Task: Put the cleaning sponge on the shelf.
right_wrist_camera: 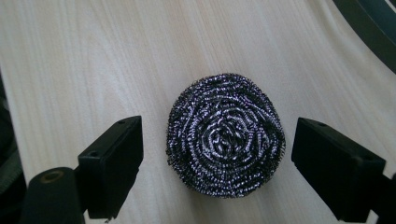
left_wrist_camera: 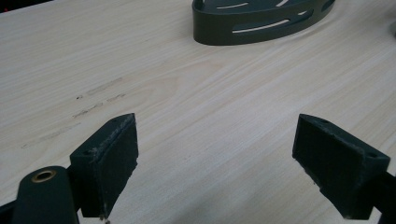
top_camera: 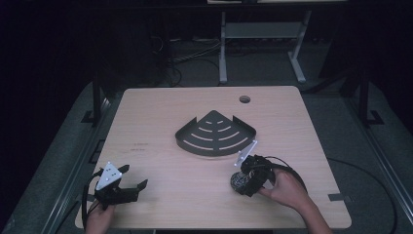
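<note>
A round steel-wool scourer (right_wrist_camera: pixel 226 134) lies flat on the wooden table, also seen under my right hand's tool as the scourer (top_camera: pixel 238 181). My right gripper (right_wrist_camera: pixel 217 161) is open, its jaws standing either side of the scourer without touching it; in the high view the right gripper (top_camera: pixel 246 179) points down at the table's front right. A dark fan-shaped slotted tray (top_camera: pixel 215 134) sits at the table's middle, its curved wall the tray (left_wrist_camera: pixel 261 21). My left gripper (top_camera: pixel 133 178) is open at the front left, and in its own view the left gripper (left_wrist_camera: pixel 215 161) holds nothing.
The wooden table (top_camera: pixel 160 112) has a round cable hole (top_camera: pixel 244 99) near its far edge. Faint pen marks (left_wrist_camera: pixel 95 100) lie ahead of the left gripper. A metal desk frame (top_camera: pixel 260 44) stands on the dark floor behind.
</note>
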{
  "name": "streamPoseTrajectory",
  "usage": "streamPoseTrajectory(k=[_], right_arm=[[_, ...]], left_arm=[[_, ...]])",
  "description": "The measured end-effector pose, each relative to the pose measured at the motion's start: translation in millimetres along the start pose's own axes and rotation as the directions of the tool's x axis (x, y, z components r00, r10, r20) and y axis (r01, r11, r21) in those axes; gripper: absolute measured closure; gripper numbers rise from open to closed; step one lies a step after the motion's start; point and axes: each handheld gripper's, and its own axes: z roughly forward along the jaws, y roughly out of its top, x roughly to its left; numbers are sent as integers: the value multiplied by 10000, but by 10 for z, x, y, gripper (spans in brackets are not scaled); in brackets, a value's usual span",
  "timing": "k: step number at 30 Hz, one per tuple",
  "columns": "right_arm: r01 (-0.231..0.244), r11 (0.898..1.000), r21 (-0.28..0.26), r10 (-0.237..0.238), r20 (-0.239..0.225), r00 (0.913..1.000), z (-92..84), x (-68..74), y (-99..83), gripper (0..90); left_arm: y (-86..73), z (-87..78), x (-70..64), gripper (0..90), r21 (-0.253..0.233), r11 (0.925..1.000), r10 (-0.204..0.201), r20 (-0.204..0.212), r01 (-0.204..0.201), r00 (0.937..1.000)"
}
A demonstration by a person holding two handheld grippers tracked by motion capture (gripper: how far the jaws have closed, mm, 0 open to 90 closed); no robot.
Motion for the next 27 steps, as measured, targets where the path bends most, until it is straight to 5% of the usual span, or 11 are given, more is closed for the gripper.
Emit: streamPoseTrajectory(k=[27], right_arm=[[501,9931,1063,-519,146,9985,174,-13,130,271]], left_arm=[[-4,-13,13,137,-70,9999,-87,-22,87,10000]])
